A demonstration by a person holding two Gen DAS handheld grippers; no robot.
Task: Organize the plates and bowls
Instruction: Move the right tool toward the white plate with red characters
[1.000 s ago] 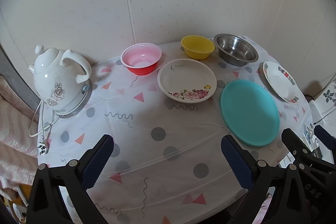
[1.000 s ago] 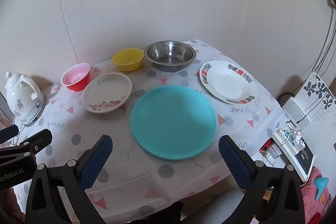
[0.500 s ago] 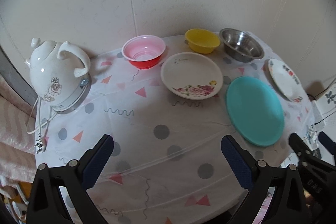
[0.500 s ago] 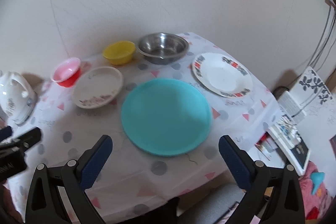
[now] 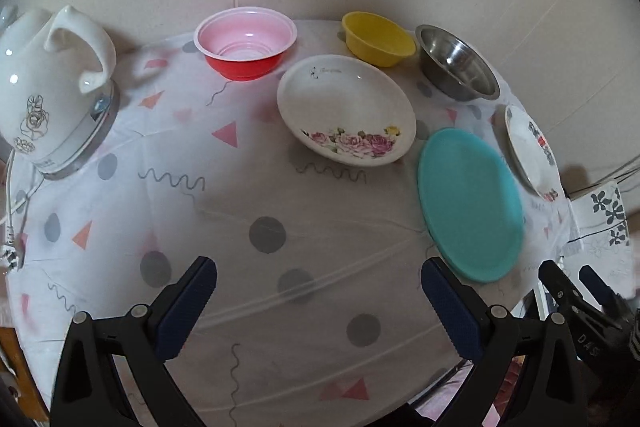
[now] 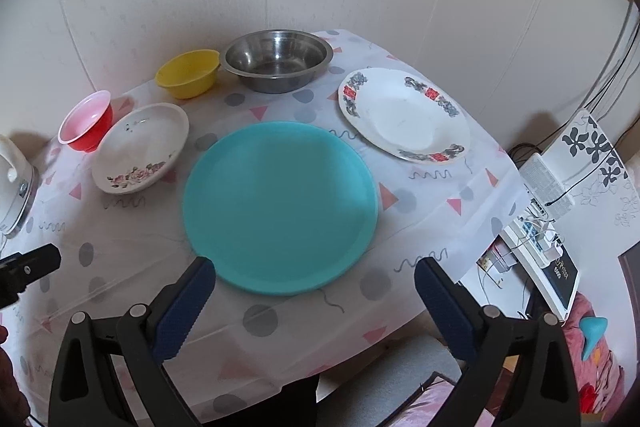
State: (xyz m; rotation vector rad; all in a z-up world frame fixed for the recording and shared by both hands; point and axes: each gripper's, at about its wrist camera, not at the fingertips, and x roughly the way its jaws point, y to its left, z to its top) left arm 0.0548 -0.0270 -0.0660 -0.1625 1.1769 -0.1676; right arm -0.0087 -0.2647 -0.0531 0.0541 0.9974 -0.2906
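Standing at the far left of the table (image 5: 280,367), a white kettle (image 5: 44,87) rests on its base. Next come the red bowl (image 5: 246,45), flowered dish (image 5: 346,111), yellow bowl (image 5: 378,39), steel bowl (image 6: 278,59), teal plate (image 6: 280,207) and patterned white plate (image 6: 404,115), all apart. The left gripper (image 5: 318,301) and right gripper (image 6: 314,301) hover above the near edge, jaws spread wide, holding nothing.

Teal plate (image 6: 280,207) lies flat, central; floral bowl (image 6: 140,147), red bowl (image 6: 86,123), yellow bowl (image 6: 188,73), steel bowl (image 6: 278,61) and patterned plate (image 6: 404,115) ring it (all upright, apart).
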